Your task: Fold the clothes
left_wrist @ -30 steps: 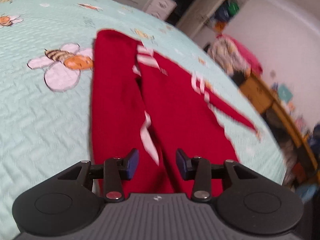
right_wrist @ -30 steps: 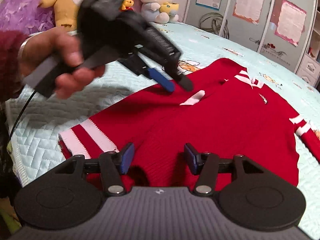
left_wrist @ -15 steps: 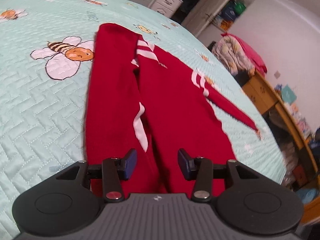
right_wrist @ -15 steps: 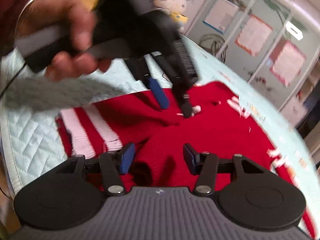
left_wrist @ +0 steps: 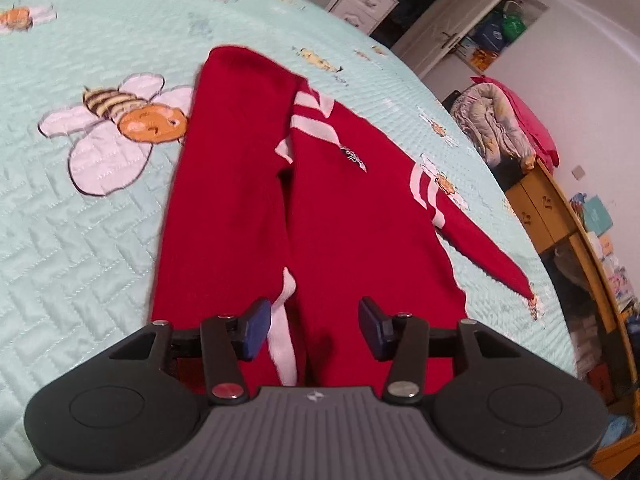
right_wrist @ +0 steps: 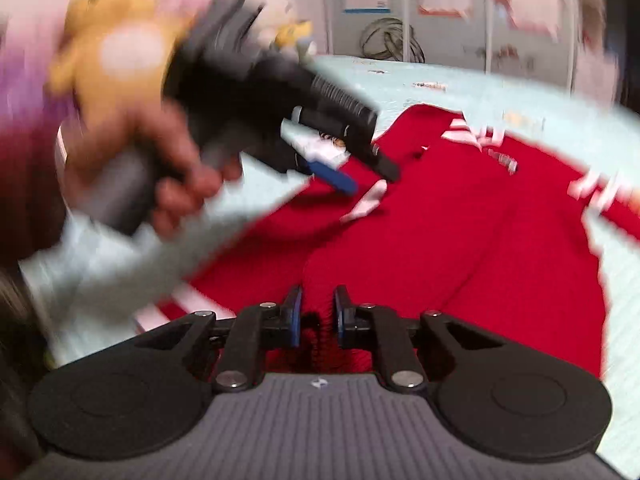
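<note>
We see a red sweater [left_wrist: 340,208] with white stripes lying flat on the mint quilted bed [left_wrist: 80,240], one sleeve folded in along the body and the other [left_wrist: 480,248] trailing off to the right. Our left tool [left_wrist: 314,330] hangs over the near hem with its blue pads spread apart, released, gripping nothing; its jaws have just been widening. Our right tool [right_wrist: 317,316] has just been closing, and a ridge of red knit stands pinched between its pads at the near edge. In the right wrist view the left hand [right_wrist: 160,168] holds its tool above the sweater, blurred.
</note>
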